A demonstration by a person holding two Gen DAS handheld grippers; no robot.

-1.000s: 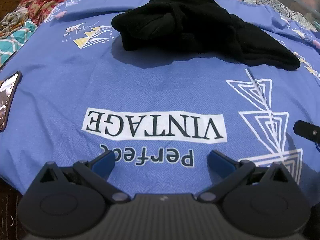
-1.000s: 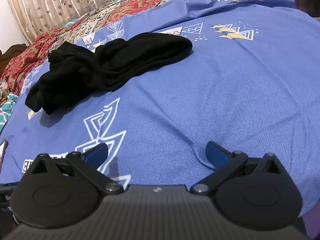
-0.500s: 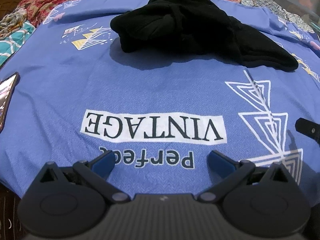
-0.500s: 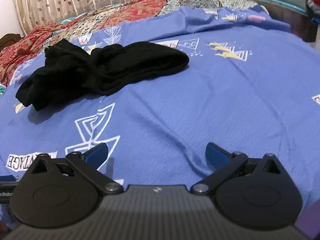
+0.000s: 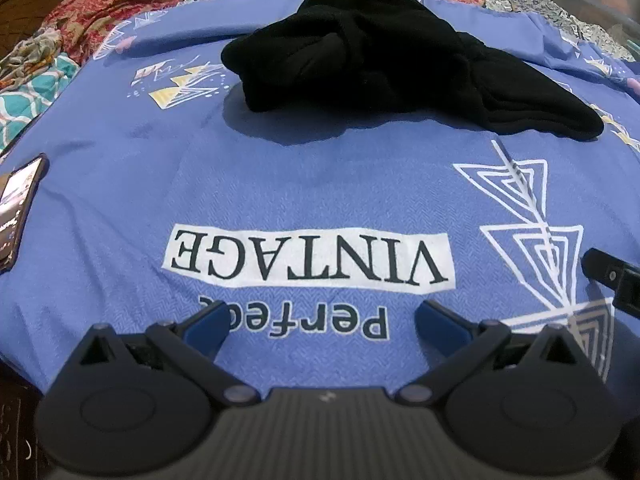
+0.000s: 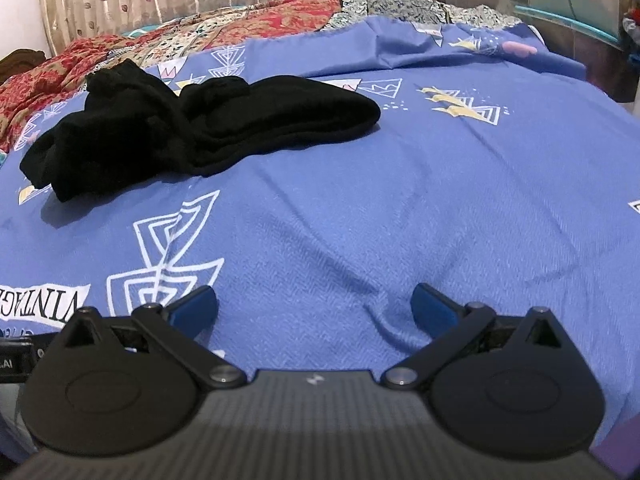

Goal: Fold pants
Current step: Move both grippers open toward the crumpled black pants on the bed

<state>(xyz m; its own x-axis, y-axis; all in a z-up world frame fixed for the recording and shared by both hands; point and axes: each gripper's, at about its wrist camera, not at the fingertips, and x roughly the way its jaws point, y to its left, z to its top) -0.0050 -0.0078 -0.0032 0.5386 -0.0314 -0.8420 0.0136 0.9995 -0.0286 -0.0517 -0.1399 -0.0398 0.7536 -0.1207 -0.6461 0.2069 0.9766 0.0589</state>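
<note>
I judge nothing is folded yet: the black pants (image 5: 384, 60) lie in a crumpled heap toward the far edge of the bed (image 5: 280, 184). My left gripper (image 5: 320, 320) and right gripper (image 6: 314, 308) hover near the bed's near edge, fingers spread wide, holding nothing.

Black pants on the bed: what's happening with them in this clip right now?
Nothing has been grasped yet. The black pants lie in a crumpled heap on the blue printed bedsheet, not folded. The left hand-held gripper and right hand-held gripper are both open and empty, hovering over the near part of the sheet, short of the pants. A phone lies at the sheet's left edge.
</note>
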